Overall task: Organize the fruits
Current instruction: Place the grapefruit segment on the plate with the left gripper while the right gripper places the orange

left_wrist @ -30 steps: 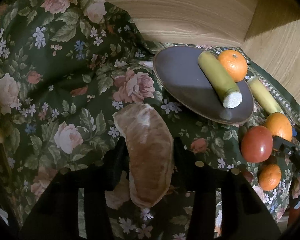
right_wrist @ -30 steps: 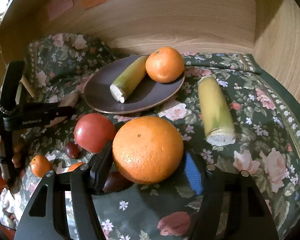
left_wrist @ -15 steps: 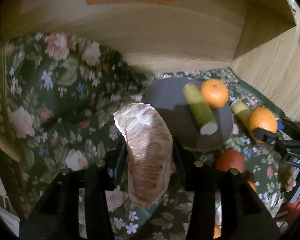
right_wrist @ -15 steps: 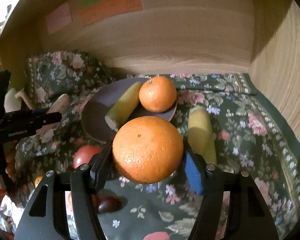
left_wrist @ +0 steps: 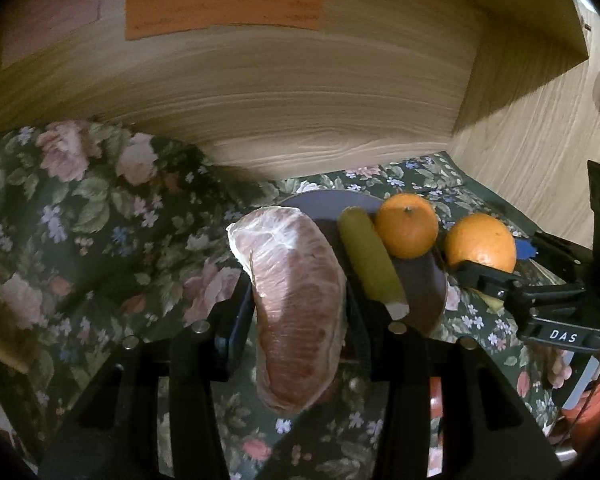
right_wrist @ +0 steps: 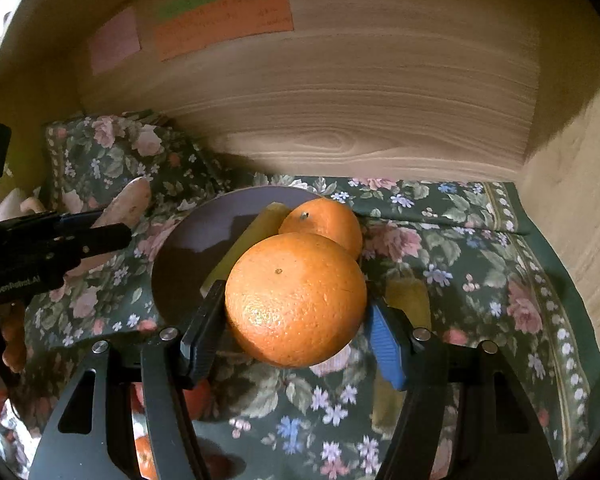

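My left gripper [left_wrist: 298, 308] is shut on a peeled pomelo wedge [left_wrist: 296, 304], held above the floral cloth just left of the dark plate [left_wrist: 424, 284]. On the plate lie a green sugarcane piece [left_wrist: 370, 264] and a small orange [left_wrist: 406, 226]. My right gripper [right_wrist: 296, 320] is shut on a large orange [right_wrist: 296, 298], held above the cloth in front of the plate [right_wrist: 204, 236]. It also shows in the left wrist view [left_wrist: 480, 244]. The left gripper with the wedge [right_wrist: 126, 204] shows at the left of the right wrist view.
A floral cloth [right_wrist: 460, 264] covers the surface inside a wooden alcove with back wall [right_wrist: 340, 100] and right wall [right_wrist: 580, 220]. A second sugarcane piece [right_wrist: 410, 300] lies right of the plate. Small oranges and a tomato lie low behind my right gripper's fingers.
Both grippers have lifted with their fruit, and the views tilted up toward the back wall. The tomato and small oranges dropped out of the left view.
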Motion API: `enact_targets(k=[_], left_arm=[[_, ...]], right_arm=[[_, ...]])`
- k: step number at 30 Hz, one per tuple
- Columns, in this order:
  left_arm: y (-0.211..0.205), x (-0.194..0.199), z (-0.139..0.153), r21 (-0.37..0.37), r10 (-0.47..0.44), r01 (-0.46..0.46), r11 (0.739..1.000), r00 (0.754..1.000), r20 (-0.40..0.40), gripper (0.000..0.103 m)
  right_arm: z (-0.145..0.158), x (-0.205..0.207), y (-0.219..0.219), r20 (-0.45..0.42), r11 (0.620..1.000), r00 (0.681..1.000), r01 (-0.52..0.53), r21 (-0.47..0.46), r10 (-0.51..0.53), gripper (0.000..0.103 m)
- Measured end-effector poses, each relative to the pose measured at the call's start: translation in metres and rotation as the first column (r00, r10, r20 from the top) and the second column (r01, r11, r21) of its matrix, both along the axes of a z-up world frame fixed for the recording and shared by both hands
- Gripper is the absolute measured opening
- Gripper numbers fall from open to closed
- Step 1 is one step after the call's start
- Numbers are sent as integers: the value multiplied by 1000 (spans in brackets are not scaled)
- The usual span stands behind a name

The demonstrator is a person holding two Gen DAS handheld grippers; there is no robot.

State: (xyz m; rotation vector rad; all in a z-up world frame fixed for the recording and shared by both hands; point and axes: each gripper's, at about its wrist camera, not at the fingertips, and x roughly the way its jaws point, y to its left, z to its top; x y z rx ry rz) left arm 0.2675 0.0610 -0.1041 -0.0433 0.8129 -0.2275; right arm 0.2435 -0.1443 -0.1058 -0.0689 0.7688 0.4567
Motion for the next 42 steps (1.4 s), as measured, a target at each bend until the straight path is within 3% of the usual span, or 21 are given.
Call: enact_targets(k=[25,31,33,37,42], left_arm=[[-21,57,-49,20,-59,62,998,988,-142,45],[-20,52,-38,43,-48,52,998,994,-95,57],[-16,49,-32,33,-42,45,998,995,-89,57],[-9,42,-22,21,-25,27,999,997,-74,57],[-6,26,-9,15,-14,15,1000,999,-46,58]], right_arm=[[-28,26,20,-83,997,996,-49,-59,44,63],[-29,26,23,-81,996,995,-58,-73,52,63],[-26,25,23,-81,996,995,-60,-68,54,65],[-17,17,21,-32,996,999,-39,-82,36,78],[-4,6,13,8,997,1000,-11,-76,12,79]])
